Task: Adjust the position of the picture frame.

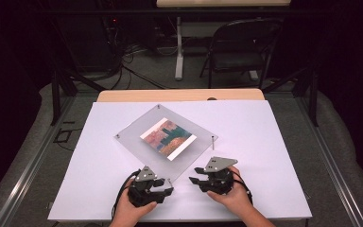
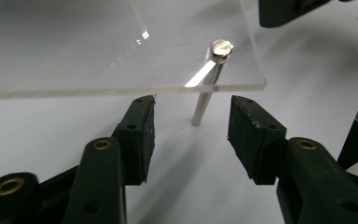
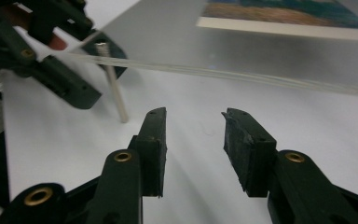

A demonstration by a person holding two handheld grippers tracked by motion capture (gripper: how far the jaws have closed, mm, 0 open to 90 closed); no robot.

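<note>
Frame (image 1: 165,137) | clear plate with print (image 1: 168,138) raised on posts, mid worktop (image 1: 264,142), near corner toward the hands | left gripper (image 1: 167,185) jaws part-open, empty, facing corner post (image 2: 205,98) | right gripper (image 1: 196,176) jaws part-open, empty, beside same corner, likely to steady or lift it.

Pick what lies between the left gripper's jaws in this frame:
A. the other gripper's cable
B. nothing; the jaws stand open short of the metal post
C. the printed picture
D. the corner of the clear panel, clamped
B: in the left gripper view the left gripper has its jaws apart with bare white table between them, the metal post and the clear panel lying just beyond the tips.
</note>
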